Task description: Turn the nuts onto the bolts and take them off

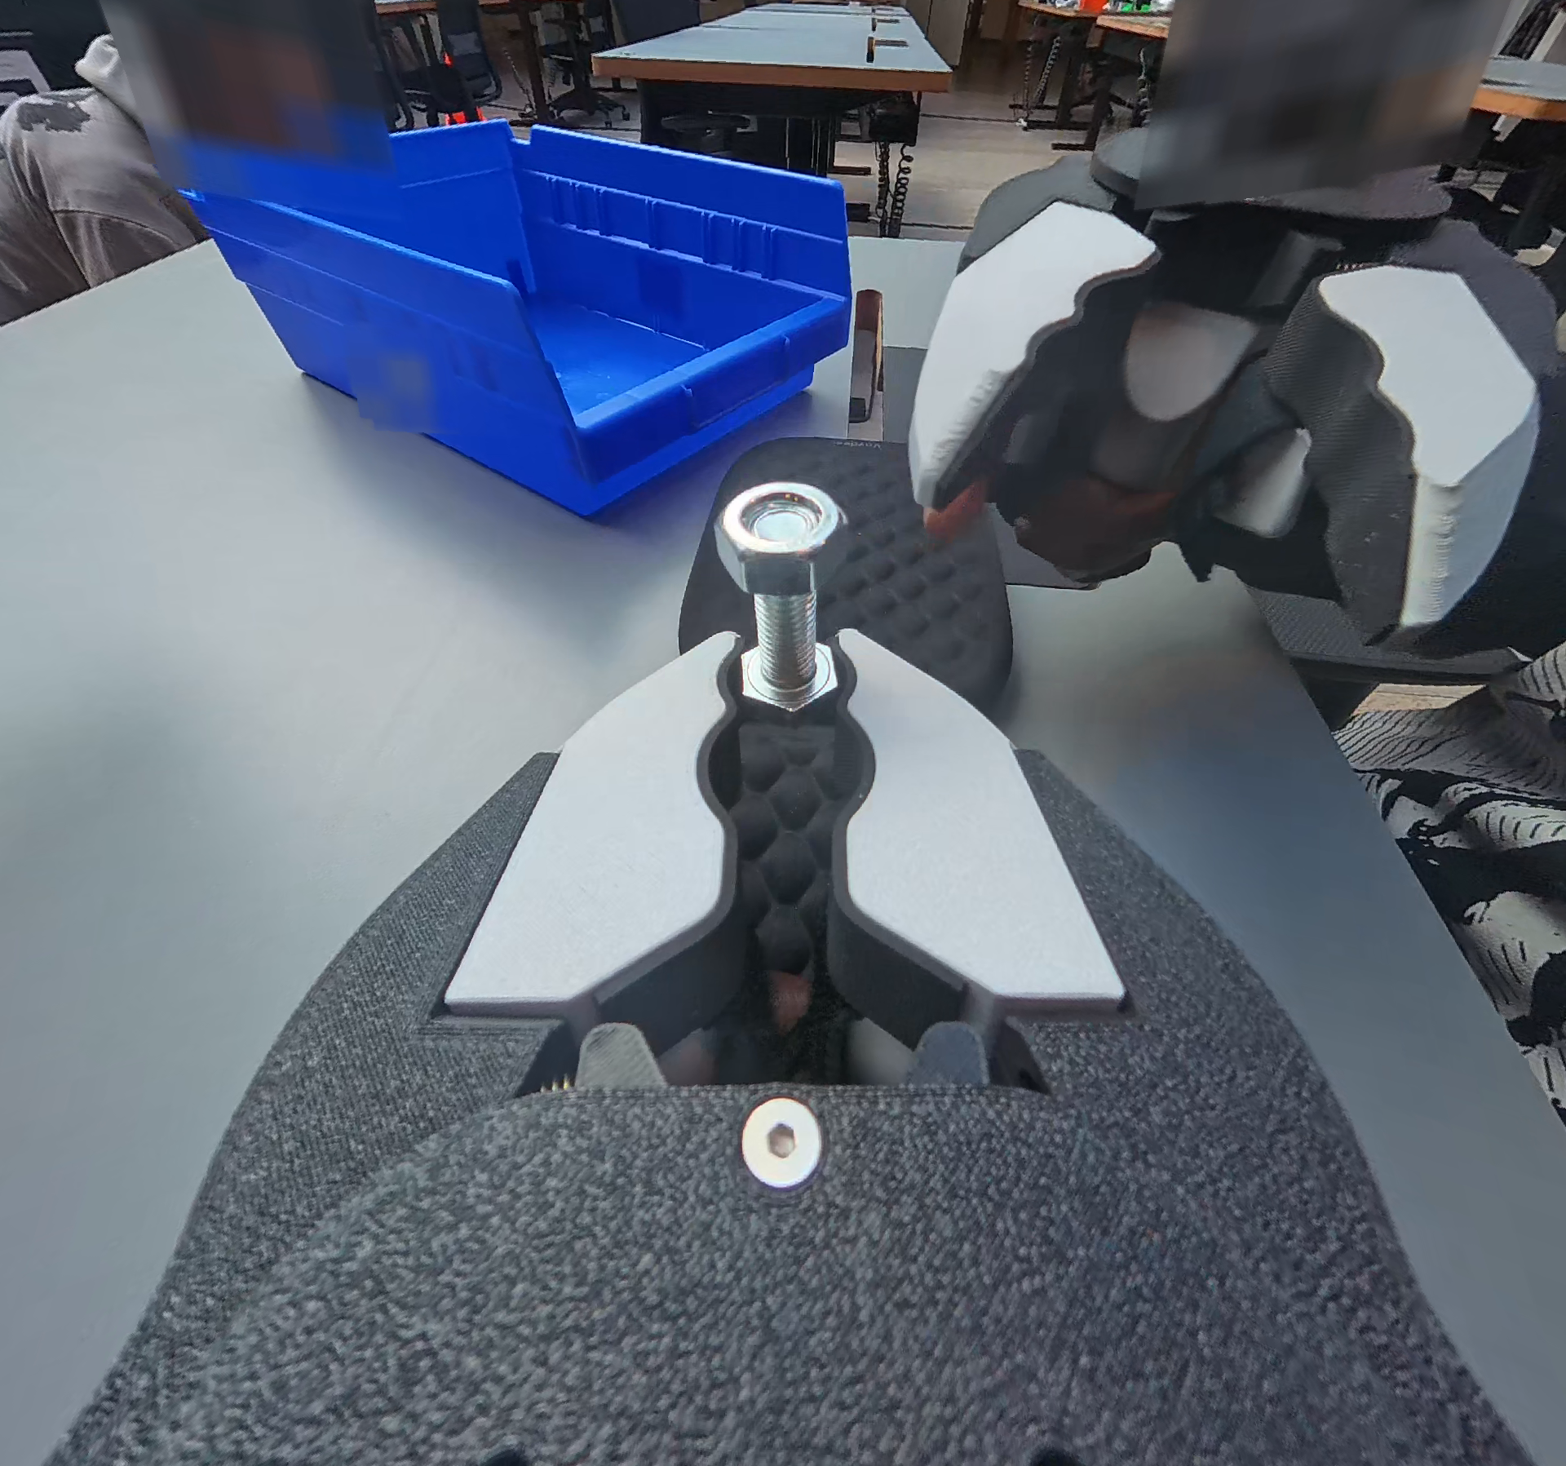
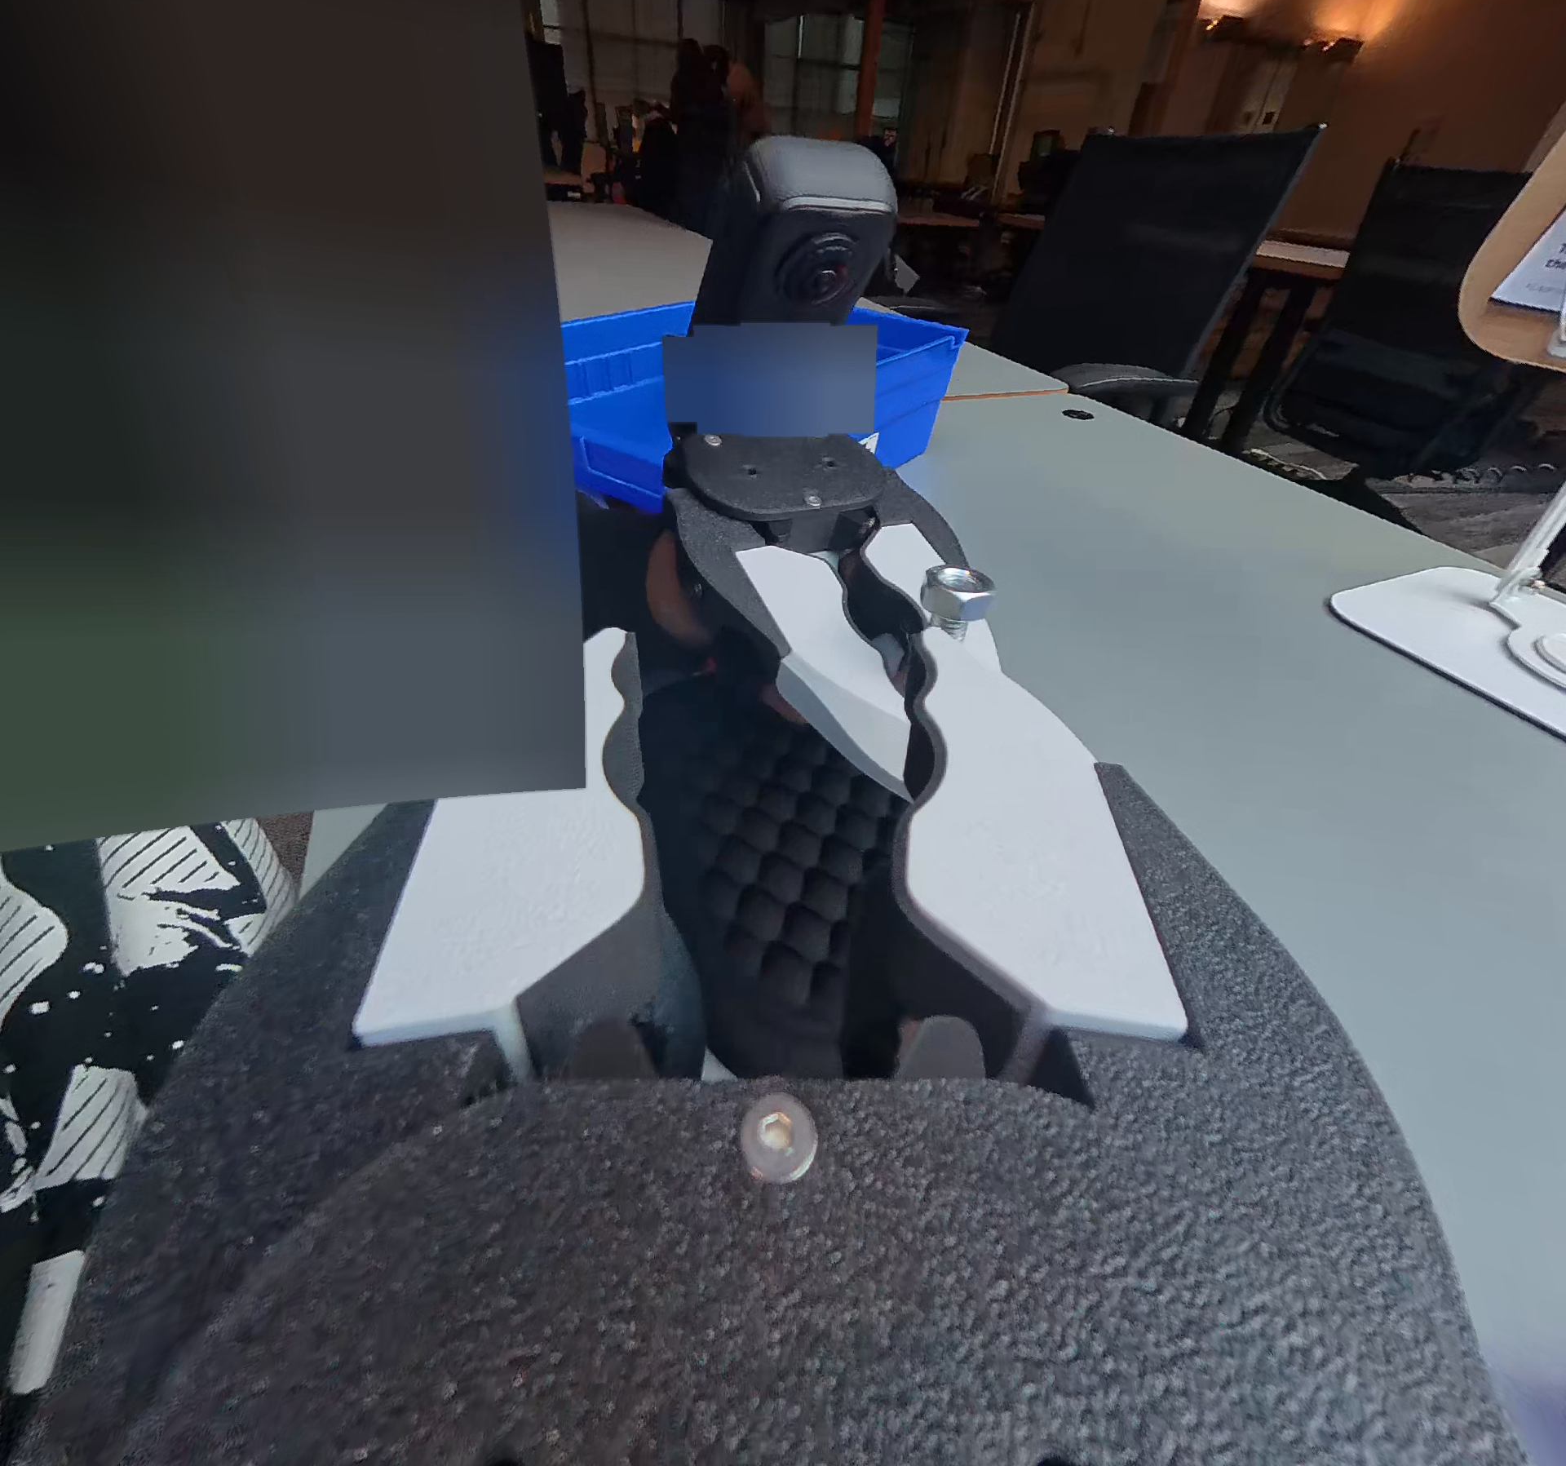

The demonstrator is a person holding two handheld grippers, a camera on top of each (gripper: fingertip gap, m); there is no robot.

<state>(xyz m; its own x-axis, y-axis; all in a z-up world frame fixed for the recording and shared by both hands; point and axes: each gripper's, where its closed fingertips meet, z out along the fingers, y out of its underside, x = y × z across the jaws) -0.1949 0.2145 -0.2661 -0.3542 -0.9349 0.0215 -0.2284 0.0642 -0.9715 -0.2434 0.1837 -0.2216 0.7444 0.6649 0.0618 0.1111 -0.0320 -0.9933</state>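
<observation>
Left gripper (image 1: 784, 662) clamped on bolt (image 1: 786, 641), nut (image 1: 780, 540) at its far end. Right gripper (image 1: 1186, 493) up right, spread wide, holding nothing. Blue bin (image 1: 551, 306) beyond-left.

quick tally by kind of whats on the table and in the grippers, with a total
bolt: 1, upright, its head clamped in the left gripper
nut: 1, at the top end of the bolt
blue bin: 1
black foam pad: 1
grippers: 2, the right gripper open and holding nothing
white stand: 1
total: 7
</observation>
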